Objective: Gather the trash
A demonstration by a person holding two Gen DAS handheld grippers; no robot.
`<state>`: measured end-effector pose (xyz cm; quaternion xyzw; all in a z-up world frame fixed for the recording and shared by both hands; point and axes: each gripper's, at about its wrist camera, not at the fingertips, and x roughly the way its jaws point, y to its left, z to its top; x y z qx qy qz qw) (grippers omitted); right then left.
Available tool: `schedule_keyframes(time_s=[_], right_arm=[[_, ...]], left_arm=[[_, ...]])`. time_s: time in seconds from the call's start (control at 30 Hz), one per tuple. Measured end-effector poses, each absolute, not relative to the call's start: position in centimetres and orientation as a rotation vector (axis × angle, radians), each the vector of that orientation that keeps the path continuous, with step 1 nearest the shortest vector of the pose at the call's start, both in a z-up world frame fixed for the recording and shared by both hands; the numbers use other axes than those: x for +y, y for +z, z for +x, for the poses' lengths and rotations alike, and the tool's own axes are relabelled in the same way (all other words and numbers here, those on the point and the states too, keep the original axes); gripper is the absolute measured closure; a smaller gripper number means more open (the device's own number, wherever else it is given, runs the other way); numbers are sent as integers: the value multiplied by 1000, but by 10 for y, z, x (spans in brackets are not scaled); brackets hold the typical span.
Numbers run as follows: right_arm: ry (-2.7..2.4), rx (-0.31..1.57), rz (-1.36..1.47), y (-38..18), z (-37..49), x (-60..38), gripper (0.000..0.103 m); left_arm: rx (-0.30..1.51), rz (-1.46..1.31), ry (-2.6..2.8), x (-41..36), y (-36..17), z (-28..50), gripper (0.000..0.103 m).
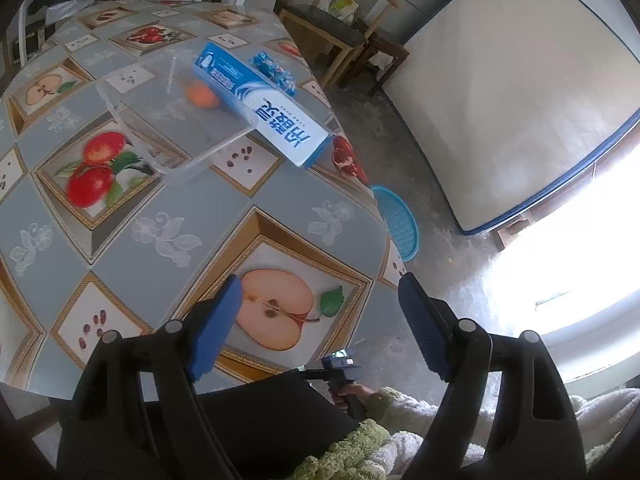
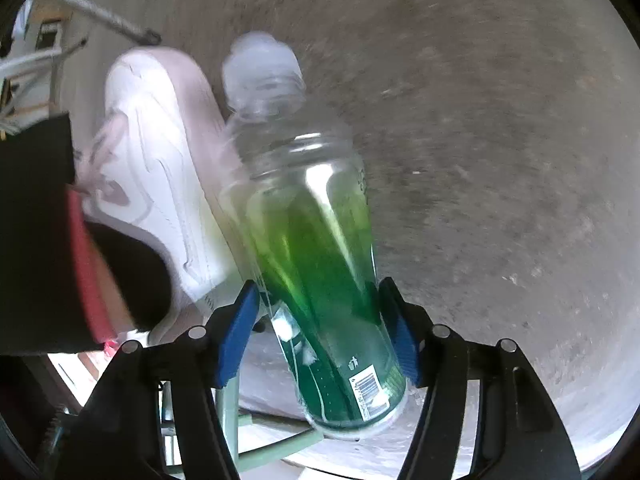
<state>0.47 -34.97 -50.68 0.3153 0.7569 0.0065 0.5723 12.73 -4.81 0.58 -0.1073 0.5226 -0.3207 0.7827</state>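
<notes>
my right tool (image 2: 316, 332) pads are ribbed blue rubber; the bottle (image 2: 316, 248) is clear glossy plastic; the floor (image 2: 500, 160) rough matt concrete; the tabletop (image 1: 120, 248) glossy printed oilcloth.

Green-labelled clear bottle (image 2: 320, 248), blue-padded tongs (image 2: 320, 332)

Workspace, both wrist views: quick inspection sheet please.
Surface: table with fruit-print cloth; bare concrete floor below.
Job's things: green-label plastic bottle between right gripper pads; blue-white carton, crumpled blue wrapper, orange item on table.
Clutter: clear plastic lid; blue basket on floor.
Grippers: left gripper open, empty, over table edge; right's right pad touches bottle, left contact unclear.
Cables: grey cables on floor.
Surroundings: white shoe, wooden chair, mattress.
</notes>
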Motion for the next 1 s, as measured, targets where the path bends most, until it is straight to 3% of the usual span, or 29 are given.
schedule_keyframes(time_s=[0.37,0.6,0.77,1.0], right_arm=[[-15,1397,948,-362,-31,-429,50],[-5,1234,1088,-305,-32,-465,50],[40,965,1182,-231,-35,-497,50],[-125,745,1029,-158,19,-574,49]], left_arm=[[1158,-268,-740,-59,-11,137,27],[1169,-290,-734,-53,-17,140,27],[1160,-315,-715,-43,-19,144,27],[1160,-332,-730,-40,-22,144,27]])
